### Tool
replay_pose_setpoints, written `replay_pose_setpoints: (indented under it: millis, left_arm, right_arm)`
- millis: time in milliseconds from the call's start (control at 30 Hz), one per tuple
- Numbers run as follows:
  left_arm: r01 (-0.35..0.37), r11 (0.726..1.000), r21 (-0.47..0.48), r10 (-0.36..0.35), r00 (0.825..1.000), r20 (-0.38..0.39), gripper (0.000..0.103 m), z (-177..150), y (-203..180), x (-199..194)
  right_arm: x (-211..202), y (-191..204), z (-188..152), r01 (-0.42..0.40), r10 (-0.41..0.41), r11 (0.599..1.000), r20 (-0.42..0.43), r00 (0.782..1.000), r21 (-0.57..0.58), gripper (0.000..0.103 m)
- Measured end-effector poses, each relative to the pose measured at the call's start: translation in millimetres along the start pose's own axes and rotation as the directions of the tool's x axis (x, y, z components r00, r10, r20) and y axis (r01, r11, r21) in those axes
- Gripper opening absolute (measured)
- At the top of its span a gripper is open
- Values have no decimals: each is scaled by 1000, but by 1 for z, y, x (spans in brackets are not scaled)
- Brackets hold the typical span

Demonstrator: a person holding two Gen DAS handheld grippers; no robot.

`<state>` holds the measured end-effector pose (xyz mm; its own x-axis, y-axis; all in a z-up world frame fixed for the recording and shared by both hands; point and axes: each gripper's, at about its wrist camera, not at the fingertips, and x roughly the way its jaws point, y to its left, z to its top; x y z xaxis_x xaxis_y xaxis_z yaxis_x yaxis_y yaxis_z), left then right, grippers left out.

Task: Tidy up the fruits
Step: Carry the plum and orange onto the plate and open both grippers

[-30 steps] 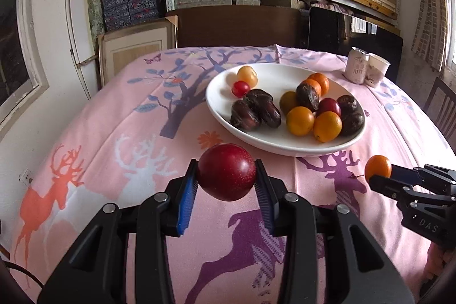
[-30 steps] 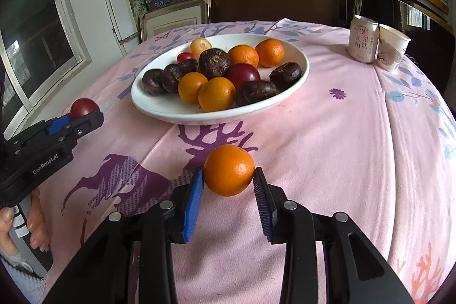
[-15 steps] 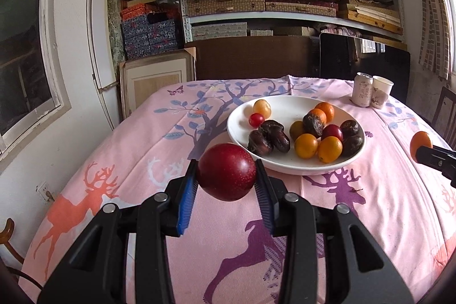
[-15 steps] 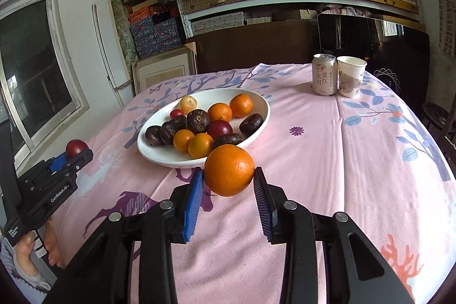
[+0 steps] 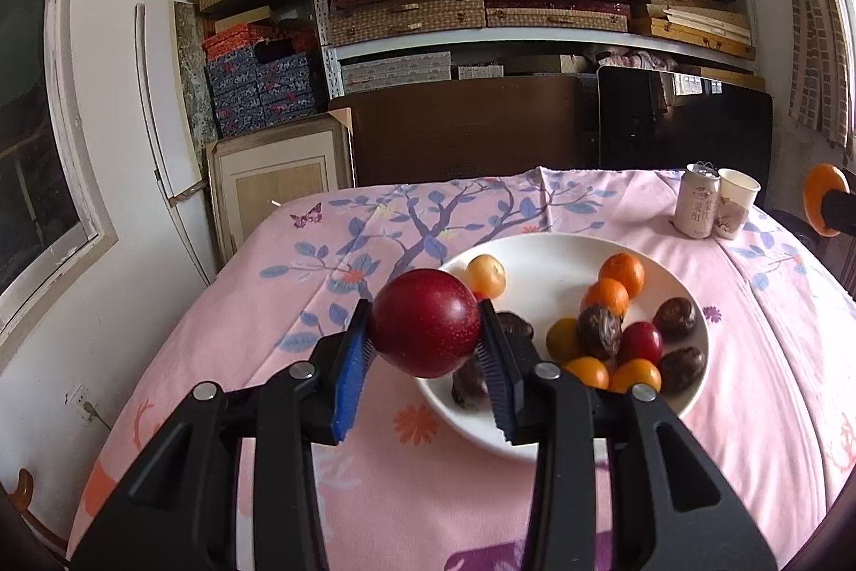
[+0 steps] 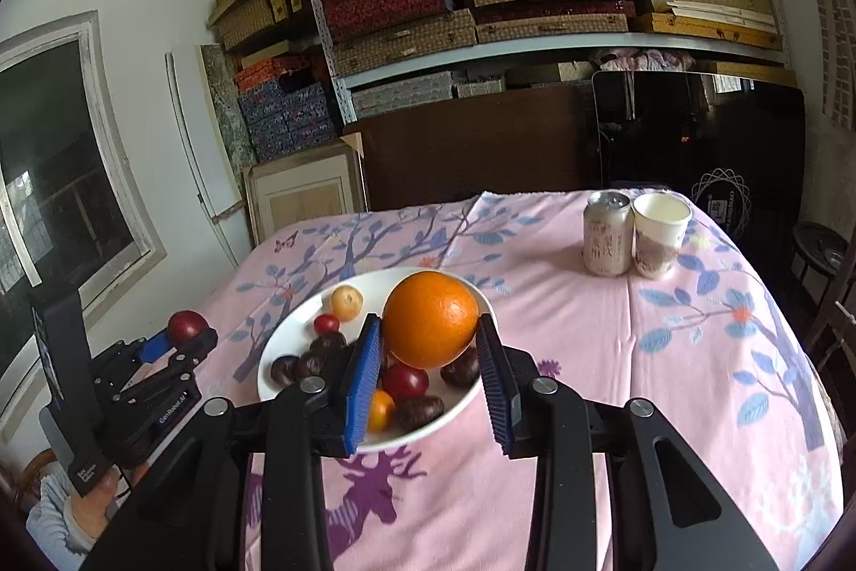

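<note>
Above the plate (image 5: 540,250), on the side nearest the camera, the left gripper (image 5: 426,338) clamps a plum (image 5: 425,322); the right gripper (image 6: 429,338) clamps an orange (image 6: 430,319), also held in the air over the plate's near half. Neither fruit touches the plate. Both are round and pinched only at their sides, so a tilt or a slackened squeeze could let one slip. Dropped from above the plate, either would likely strike the heaped fruit there, bounce, and roll off the plate across the table (image 6: 669,357). The can (image 6: 606,233) and cup (image 6: 660,234) stand well beyond the plate, out of danger.
</note>
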<state>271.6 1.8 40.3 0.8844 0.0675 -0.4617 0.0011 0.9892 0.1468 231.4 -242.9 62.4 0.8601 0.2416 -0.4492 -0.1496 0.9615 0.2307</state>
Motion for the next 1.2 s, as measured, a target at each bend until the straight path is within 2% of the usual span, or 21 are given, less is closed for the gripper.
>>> replay_pose_setpoints:
  millis: [167,267,500,633,800,1000,1133,1200]
  left_arm:
    - [18,1000,5,-18,1000,11,38,29,-17,36]
    - [37,999,-13,-37,999,-9,38,36,-24,62]
    - [74,997,-29,-76,994,-73,38,27,-33,110]
    - [107,993,-42,-111,986,-126,38,20,-34,129]
    - [129,990,-61,-138,975,-172,38,15,-32,141]
    - [141,987,-72,-154,959,-236,38,8,-31,157]
    - [118,991,-62,-130,960,-247,45,16,-30,160]
    - [126,988,-86,-143,958,-250,45,27,-24,161]
  right_arm:
    - [38,13,22,-46,45,999,28,999,24,36]
    - [69,26,22,-51,51,999,7,999,-6,36]
    - [130,39,9,-48,44,997,-78,996,-53,36]
    - [155,41,-5,-24,12,996,-140,990,-86,36]
    - [173,44,-19,-10,-13,993,-195,981,-118,36]
    - [174,46,-22,-10,-16,991,-194,981,-134,36]
    - [179,50,-16,4,-32,987,-171,985,-163,36]
    - [182,52,-9,7,-36,985,-163,986,-173,36]
